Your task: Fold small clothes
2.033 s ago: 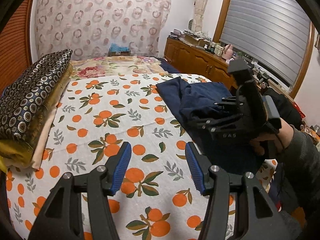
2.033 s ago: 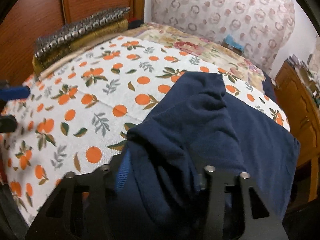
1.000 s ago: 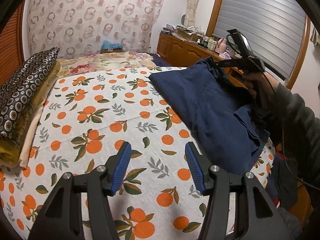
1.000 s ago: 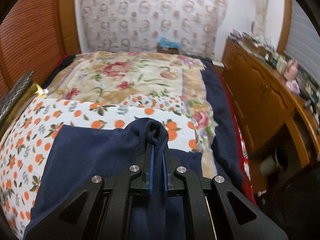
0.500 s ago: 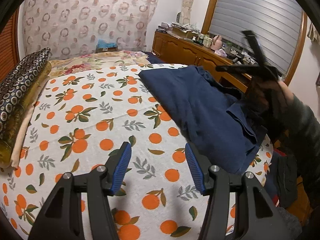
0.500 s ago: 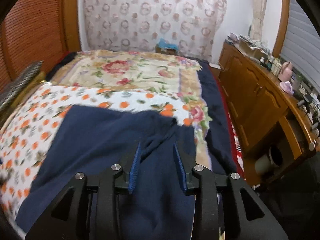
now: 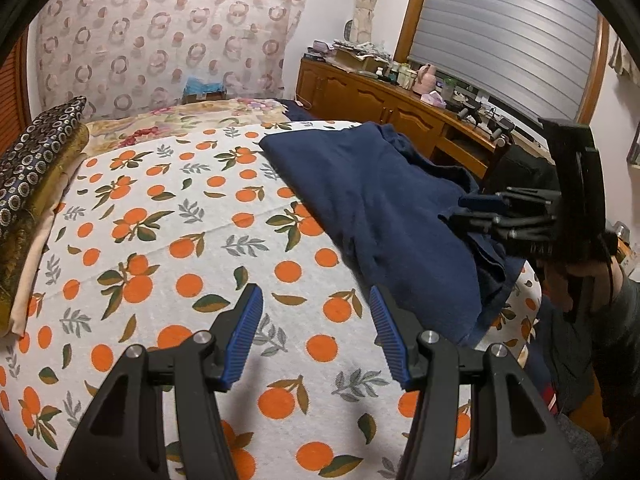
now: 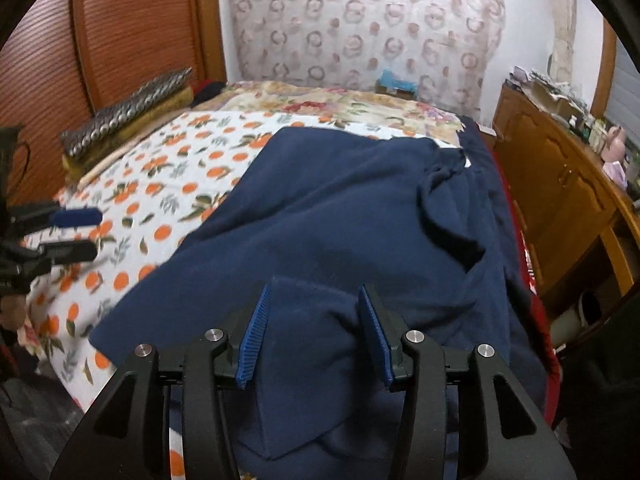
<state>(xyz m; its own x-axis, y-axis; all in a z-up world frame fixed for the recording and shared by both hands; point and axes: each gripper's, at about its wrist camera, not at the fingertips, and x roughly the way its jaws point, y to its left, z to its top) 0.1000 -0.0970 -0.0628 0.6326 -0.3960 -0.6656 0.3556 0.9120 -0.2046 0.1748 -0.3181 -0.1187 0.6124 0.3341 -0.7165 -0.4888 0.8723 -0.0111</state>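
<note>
Wardrobe [image 8: 120, 40] only beside right tool [image 8: 316, 332]

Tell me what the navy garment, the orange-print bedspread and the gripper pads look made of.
Navy blue garment: soft matte knit, likely cotton jersey; it drapes in limp folds. Orange-print white bedspread: flat, possibly quilted cotton, with faint seam lines. Blue ribbed pads: likely rubber, finely grooved.

both wrist views downward – bed [image 7: 168, 240] shared

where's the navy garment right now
The navy garment lies spread on the orange-print bedspread, along the bed's edge nearest the wooden dresser, right of centre in the left wrist view.
</note>
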